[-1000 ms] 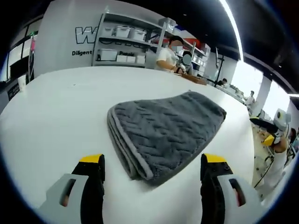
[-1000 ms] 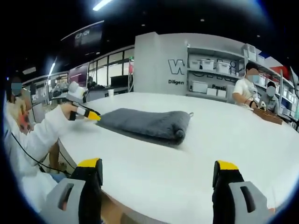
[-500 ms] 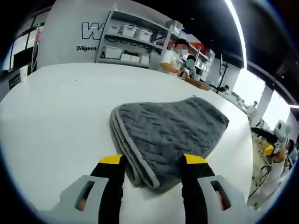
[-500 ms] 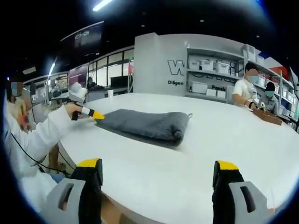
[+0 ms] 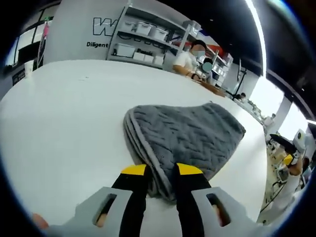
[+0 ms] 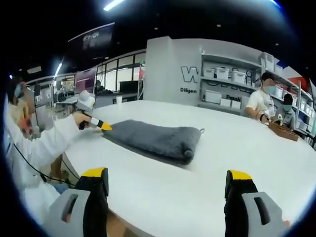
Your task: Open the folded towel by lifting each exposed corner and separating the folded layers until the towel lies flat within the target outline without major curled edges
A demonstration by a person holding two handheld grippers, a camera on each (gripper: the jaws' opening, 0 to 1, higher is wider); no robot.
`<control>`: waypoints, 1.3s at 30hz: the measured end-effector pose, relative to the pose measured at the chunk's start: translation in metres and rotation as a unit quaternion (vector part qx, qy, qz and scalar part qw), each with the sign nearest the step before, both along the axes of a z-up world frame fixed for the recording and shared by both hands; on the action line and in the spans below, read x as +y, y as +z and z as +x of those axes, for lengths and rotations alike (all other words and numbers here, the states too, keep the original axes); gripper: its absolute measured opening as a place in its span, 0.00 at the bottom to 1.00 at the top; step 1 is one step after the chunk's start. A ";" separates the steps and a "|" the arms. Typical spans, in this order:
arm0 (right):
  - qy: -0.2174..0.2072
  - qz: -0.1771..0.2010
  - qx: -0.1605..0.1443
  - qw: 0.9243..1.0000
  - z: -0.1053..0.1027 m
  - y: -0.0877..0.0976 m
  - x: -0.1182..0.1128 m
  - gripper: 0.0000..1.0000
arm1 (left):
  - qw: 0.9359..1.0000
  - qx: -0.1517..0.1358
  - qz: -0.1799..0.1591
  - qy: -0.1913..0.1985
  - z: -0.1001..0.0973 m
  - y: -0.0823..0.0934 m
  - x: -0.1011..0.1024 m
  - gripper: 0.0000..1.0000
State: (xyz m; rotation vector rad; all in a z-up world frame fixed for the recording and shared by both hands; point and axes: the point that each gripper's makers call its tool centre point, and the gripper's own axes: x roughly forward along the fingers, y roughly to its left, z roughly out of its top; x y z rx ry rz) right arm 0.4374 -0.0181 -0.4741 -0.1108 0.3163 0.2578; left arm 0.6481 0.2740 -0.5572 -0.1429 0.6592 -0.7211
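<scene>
Pinching the folded grey towel's (image 5: 187,136) near corner, left gripper (image 5: 160,171) is nearly closed; right gripper (image 6: 168,183) gapes wide, empty, above the table (image 6: 232,148).

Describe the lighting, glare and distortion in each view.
Left gripper view: a ceiling light strip blows out; the table edge bows; the towel stays sharp. Right gripper view: dim ceiling, bright table, shelves bend near the rim.

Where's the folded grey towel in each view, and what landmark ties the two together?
Left gripper view: the folded grey towel lies centre, its near corner between the left gripper jaws.
Right gripper view: it lies left of centre on the white table.
Shared landmark: shelving with white bins.
</scene>
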 end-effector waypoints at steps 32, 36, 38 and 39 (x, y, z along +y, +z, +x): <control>0.045 -0.036 -0.001 0.998 0.000 0.023 0.012 0.99 | 0.992 -0.047 0.114 0.030 0.005 0.000 0.058 0.05; 0.051 -0.034 -0.001 0.998 -0.001 0.023 0.015 0.99 | 0.991 -0.047 0.121 0.044 0.006 0.000 0.073 0.05; 0.054 -0.033 0.000 0.998 -0.001 0.022 0.016 0.99 | 0.989 -0.046 0.126 0.058 0.005 0.000 0.086 0.05; 0.055 -0.033 0.000 0.998 -0.001 0.022 0.016 0.99 | 0.989 -0.046 0.127 0.062 0.004 0.000 0.090 0.05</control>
